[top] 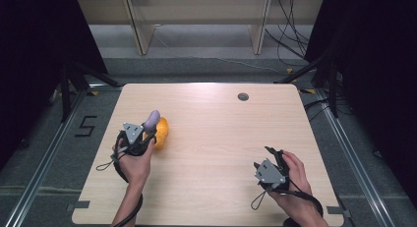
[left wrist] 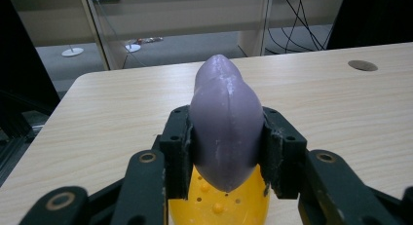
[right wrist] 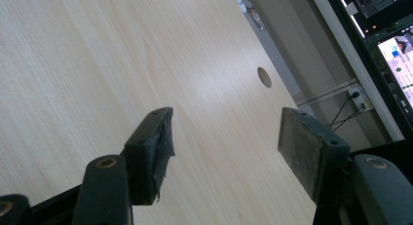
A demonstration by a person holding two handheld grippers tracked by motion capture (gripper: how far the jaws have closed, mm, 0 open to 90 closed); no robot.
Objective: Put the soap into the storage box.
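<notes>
The pale wood-grain table [top: 211, 153] carries one yellow rounded plastic piece with small holes [left wrist: 219, 205], largely hidden beneath the left claw [left wrist: 226, 137] in the left gripper view and cut off at the frame's bottom. That claw is clamped on one smooth purple eggplant-shaped object [left wrist: 225, 127], held between both pads directly above the yellow piece; whether the two touch cannot be told. The right claw [right wrist: 224, 137] hangs with jaws spread apart over bare tabletop, holding nothing.
</notes>
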